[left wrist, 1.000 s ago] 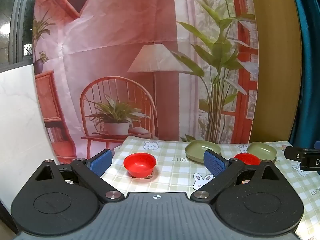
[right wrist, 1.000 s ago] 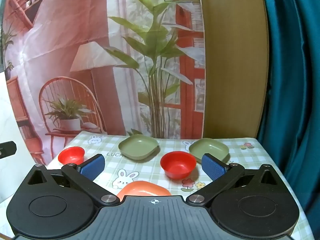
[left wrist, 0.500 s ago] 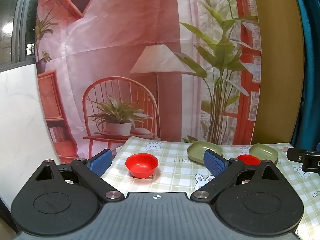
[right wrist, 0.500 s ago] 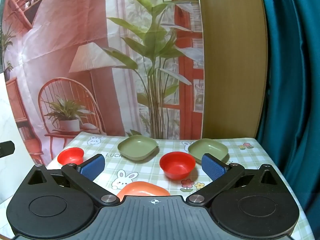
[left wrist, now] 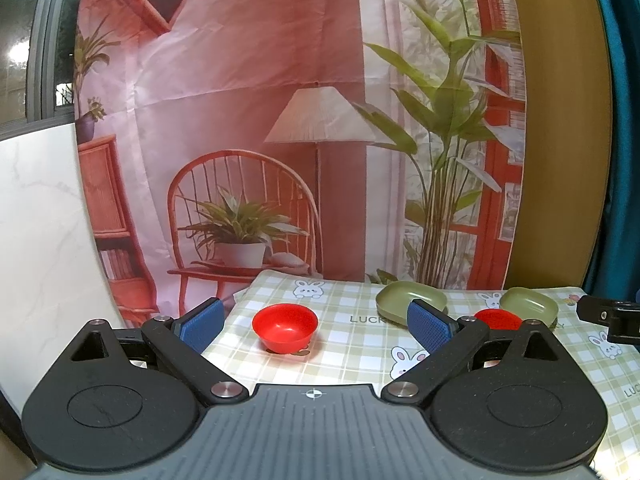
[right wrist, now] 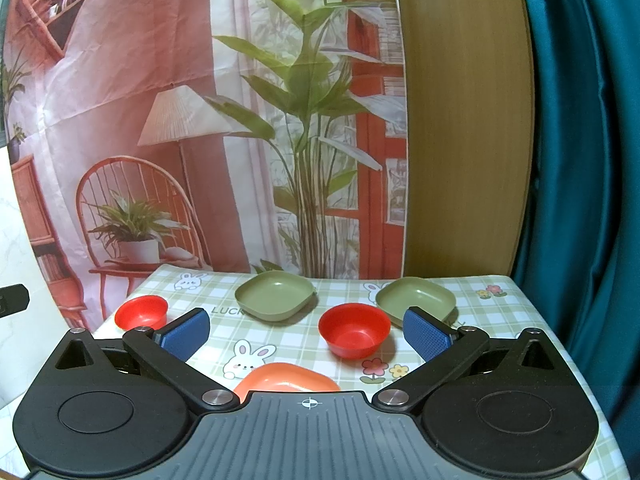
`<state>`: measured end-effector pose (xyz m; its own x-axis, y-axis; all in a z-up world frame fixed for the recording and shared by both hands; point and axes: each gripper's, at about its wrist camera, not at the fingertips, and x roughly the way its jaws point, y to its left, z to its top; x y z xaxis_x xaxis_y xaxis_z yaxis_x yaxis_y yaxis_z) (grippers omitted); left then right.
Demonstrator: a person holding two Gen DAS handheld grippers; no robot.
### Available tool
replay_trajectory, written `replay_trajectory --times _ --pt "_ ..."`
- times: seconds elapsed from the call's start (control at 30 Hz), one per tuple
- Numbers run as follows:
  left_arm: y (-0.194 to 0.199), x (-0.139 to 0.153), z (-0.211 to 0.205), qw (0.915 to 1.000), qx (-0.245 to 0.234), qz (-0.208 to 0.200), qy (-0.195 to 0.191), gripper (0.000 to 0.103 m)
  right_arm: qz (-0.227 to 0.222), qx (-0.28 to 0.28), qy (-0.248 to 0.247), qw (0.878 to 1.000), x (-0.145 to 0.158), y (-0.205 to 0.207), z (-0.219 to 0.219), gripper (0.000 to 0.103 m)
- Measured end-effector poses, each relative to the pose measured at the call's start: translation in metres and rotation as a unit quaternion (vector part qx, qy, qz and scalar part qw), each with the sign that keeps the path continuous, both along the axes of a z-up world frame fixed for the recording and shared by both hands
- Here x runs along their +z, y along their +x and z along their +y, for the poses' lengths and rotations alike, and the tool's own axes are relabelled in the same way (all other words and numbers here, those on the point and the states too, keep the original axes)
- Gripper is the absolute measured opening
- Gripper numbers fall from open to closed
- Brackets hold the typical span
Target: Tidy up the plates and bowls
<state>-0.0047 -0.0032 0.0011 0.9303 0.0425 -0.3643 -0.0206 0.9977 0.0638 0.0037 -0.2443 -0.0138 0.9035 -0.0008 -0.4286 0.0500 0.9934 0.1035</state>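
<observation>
Two red bowls stand on the checked tablecloth: one at the left (right wrist: 141,312), also in the left wrist view (left wrist: 285,327), and one right of centre (right wrist: 354,335). Two green square plates lie behind them, one in the middle (right wrist: 275,294) and one at the right (right wrist: 416,298). An orange plate (right wrist: 286,377) lies nearest, partly hidden by my right gripper's body. My left gripper (left wrist: 316,322) is open and empty, with the left red bowl ahead between its fingers. My right gripper (right wrist: 306,334) is open and empty, above the table's near side.
A printed backdrop of a chair, lamp and plants hangs behind the table (right wrist: 492,312). A wooden panel (right wrist: 464,128) and teal curtain (right wrist: 580,160) stand at the right. A white marble panel (left wrist: 40,240) stands at the left. The right gripper's tip (left wrist: 608,314) shows in the left wrist view.
The left gripper has drifted slightly left and back, so the bowls and plates sit a little further right in its view. The right gripper has barely moved. Both stay open.
</observation>
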Motion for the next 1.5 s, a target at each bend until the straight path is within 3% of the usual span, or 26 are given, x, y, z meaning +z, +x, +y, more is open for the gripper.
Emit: replay_trajectory --times 1.5 --pt "0.0001 -0.0009 -0.0001 1.0000 -0.003 0.001 -0.003 0.099 -0.001 -0.002 0.002 1.000 0.0004 0.0033 -0.0040 0.103"
